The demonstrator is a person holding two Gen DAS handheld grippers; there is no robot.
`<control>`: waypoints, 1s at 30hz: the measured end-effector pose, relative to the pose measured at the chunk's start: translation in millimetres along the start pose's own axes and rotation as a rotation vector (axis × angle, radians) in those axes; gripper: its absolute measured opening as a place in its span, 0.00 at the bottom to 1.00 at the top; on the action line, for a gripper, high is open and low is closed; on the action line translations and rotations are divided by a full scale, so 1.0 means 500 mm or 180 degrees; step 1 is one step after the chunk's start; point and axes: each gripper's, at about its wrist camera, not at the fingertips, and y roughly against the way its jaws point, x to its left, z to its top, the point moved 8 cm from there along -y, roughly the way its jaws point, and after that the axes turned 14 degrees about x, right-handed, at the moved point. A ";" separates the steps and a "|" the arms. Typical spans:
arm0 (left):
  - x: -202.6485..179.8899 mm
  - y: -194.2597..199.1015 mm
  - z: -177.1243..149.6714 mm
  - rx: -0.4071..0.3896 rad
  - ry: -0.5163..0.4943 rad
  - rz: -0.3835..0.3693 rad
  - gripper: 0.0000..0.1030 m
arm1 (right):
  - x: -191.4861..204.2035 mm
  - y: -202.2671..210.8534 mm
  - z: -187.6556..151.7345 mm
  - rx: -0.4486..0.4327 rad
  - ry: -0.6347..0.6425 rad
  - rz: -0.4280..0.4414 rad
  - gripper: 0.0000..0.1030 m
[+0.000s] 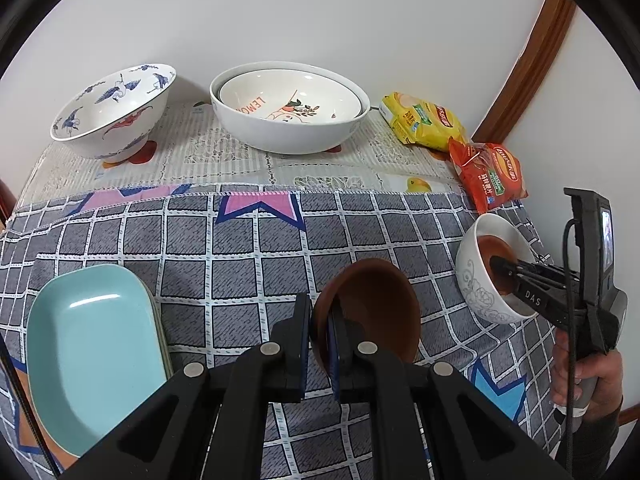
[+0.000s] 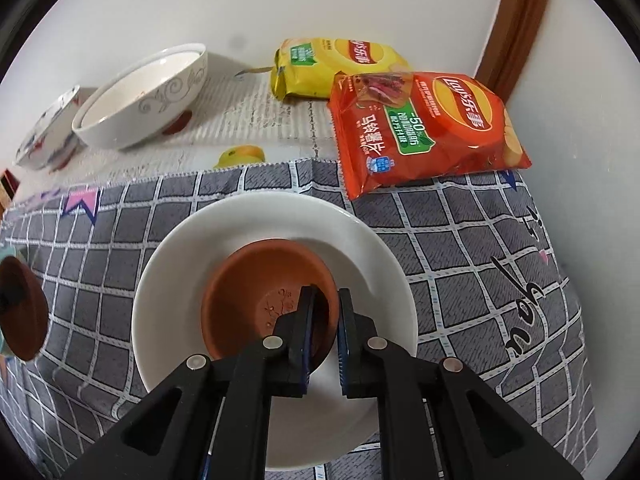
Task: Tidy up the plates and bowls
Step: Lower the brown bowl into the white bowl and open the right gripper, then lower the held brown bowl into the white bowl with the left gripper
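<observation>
glossy brown, a small round bowl hangs tilted in the left tongs, pinched by its rim above the grey checked cloth on the desk. far right, the right tongs, angled steeply down, straddle the rim of a second brown bowl nested in a smooth white bowl, grip not clear. pale blue rectangular plates lie near left.

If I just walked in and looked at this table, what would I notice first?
Probably the two small brown bowls: the left gripper pinches one brown bowl by its rim above the checked cloth, and the right gripper has its fingers astride the rim of another brown bowl sitting inside a white bowl. Next, the bright red chip bag and yellow chip bag near the wall.
</observation>
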 end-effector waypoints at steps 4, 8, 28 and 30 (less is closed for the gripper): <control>0.004 0.007 -0.003 -0.0014 0.0019 0.0002 0.08 | 0.009 -0.002 -0.003 0.0049 0.0141 -0.0133 0.15; 0.008 0.013 -0.005 -0.0028 0.0028 0.0010 0.08 | 0.016 -0.005 -0.007 0.0081 0.0263 -0.0254 0.16; -0.120 0.055 0.008 -0.0129 -0.0222 -0.0091 0.08 | -0.068 0.151 -0.061 -0.0500 -0.0147 0.0117 0.31; -0.152 0.058 0.016 -0.0145 -0.0274 -0.0122 0.08 | -0.097 0.180 -0.078 -0.0598 -0.0259 0.0176 0.31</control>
